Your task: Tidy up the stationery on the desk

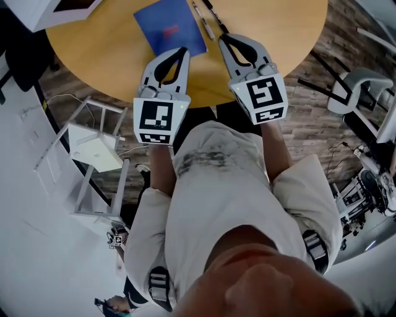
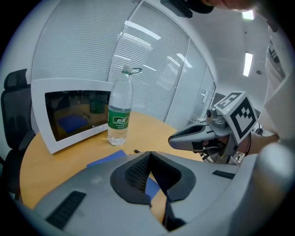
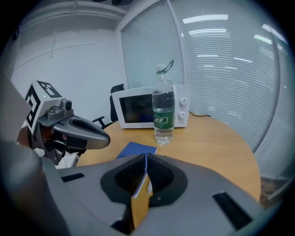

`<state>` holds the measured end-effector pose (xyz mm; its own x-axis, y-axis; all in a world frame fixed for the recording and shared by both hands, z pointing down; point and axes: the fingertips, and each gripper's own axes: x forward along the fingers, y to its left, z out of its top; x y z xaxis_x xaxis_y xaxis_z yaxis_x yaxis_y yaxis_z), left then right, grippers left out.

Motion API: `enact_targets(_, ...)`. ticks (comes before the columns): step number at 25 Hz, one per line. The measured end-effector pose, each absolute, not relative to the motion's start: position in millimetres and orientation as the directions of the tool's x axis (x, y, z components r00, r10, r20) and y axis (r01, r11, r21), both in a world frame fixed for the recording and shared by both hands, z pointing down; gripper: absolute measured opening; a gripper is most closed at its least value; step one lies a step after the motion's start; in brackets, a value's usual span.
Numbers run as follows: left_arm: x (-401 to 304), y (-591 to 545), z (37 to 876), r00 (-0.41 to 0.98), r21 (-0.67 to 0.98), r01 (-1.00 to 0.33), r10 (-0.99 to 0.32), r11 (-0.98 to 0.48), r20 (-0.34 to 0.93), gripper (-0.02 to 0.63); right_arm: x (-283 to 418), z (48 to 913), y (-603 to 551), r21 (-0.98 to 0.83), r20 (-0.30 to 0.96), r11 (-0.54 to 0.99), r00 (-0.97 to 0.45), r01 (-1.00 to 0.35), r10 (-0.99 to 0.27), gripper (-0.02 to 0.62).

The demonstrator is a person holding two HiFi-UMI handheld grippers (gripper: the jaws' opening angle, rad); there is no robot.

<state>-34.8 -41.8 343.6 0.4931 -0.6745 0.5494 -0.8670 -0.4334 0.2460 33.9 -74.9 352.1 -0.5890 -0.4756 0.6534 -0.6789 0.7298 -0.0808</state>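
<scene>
A blue notebook (image 1: pixel 170 28) lies flat on the round wooden desk (image 1: pixel 99 49). Just right of it lie a pale pen (image 1: pixel 203 18) and a dark pen (image 1: pixel 215 15). My left gripper (image 1: pixel 183 49) hovers at the notebook's near edge, shut with nothing held. My right gripper (image 1: pixel 222 38) is beside it, near the pens, also shut and empty. The left gripper view shows the notebook (image 2: pixel 107 159) past the shut left gripper (image 2: pixel 150 155), with the right gripper (image 2: pixel 203 134) alongside. The notebook (image 3: pixel 136 148) lies ahead of the shut right gripper (image 3: pixel 145 156) in its own view.
A water bottle (image 2: pixel 119 110) stands upright in front of a white microwave (image 2: pixel 69 113) at the desk's far side; both also show as the bottle (image 3: pixel 163 113) and microwave (image 3: pixel 138 108). A white rack (image 1: pixel 93 148) stands on the floor at left, a chair (image 1: pixel 356 83) at right.
</scene>
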Motion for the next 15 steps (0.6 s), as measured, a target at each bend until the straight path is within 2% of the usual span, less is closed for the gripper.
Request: enact_targets(15, -54, -4, 278, 0.482, 0.181, -0.87, -0.714, -0.459, 0.508, 0.008, 47, 283, -22, -0.051, 0.62, 0.719, -0.586, -0.693, -0.521, 0.069)
